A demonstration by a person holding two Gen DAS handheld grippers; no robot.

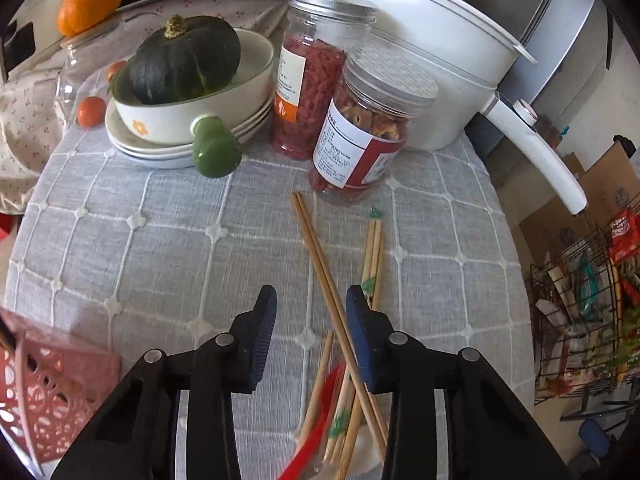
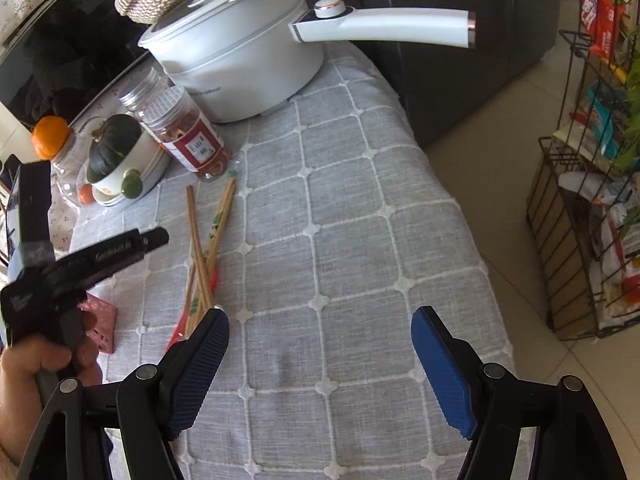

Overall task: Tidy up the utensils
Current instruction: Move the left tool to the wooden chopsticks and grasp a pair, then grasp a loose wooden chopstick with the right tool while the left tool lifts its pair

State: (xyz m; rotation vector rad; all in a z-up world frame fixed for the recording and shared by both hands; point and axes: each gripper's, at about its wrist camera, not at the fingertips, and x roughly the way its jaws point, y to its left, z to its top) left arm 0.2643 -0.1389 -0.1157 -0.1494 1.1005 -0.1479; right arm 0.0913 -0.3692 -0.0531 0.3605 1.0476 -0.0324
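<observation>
The left gripper (image 1: 311, 300) hovers over bare cloth with jaws parted, gripping nothing; the chopsticks (image 1: 320, 256) seem just right of it. The right gripper (image 2: 320, 320) stands wide open above the tablecloth (image 2: 352, 240), well right of them.

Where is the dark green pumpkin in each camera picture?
Left wrist view: the dark green pumpkin sits upper left, in a cream bowl on stacked plates.
Right wrist view: the same pumpkin is small at the left edge, halfway up, in that bowl.
Shared landmark: the white pot with the long handle, to the pumpkin's right in both.
</observation>
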